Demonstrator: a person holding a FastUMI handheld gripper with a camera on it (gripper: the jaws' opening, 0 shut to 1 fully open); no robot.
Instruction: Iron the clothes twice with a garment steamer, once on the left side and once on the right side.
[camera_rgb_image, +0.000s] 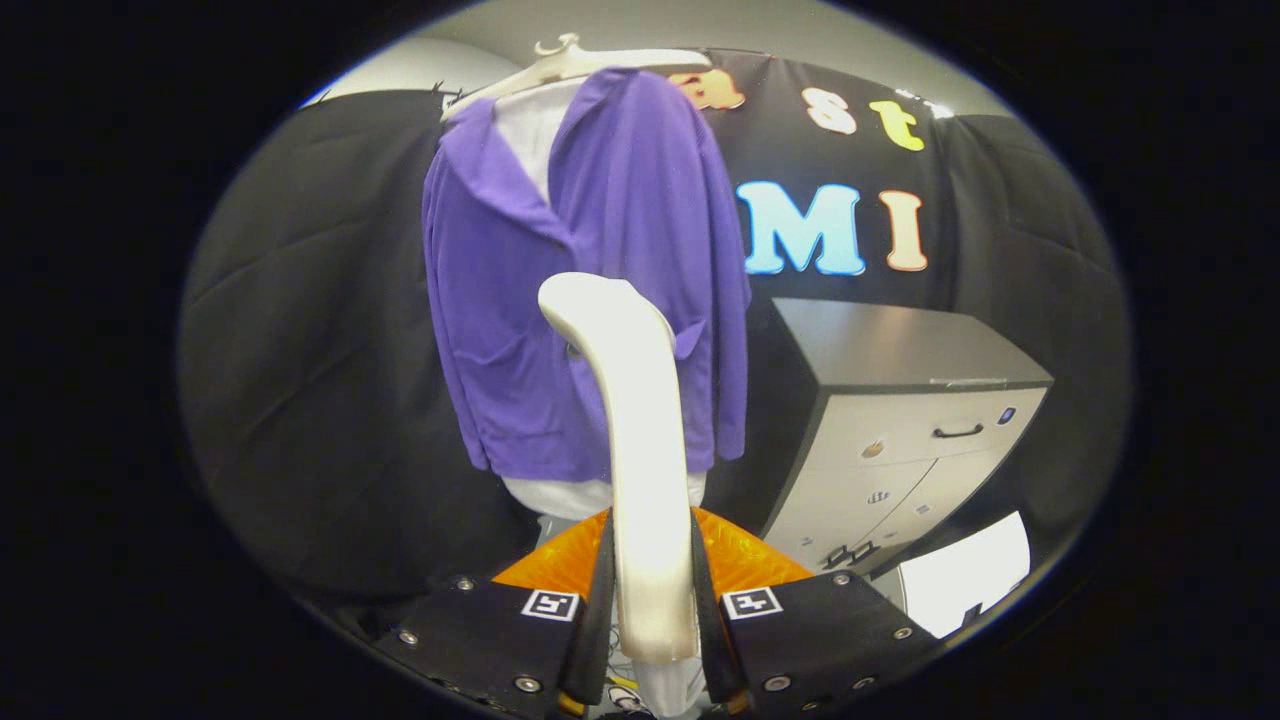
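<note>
A purple jacket (600, 290) hangs over a white shirt (530, 130) on a white hanger (570, 55), in front of the black cloth wall. My gripper (650, 600) is shut on the handle of a white garment steamer (640, 420). The steamer stands upright between the fingers and curves forward at its top. Its head meets the lower middle of the jacket, near the right pocket; the contact face is hidden behind the steamer.
A grey cabinet (900, 430) with drawers and a dark top stands to the right of the jacket. A white surface (970, 580) lies low on the right, below the cabinet. The black cloth wall (310, 350) hangs behind and to the left.
</note>
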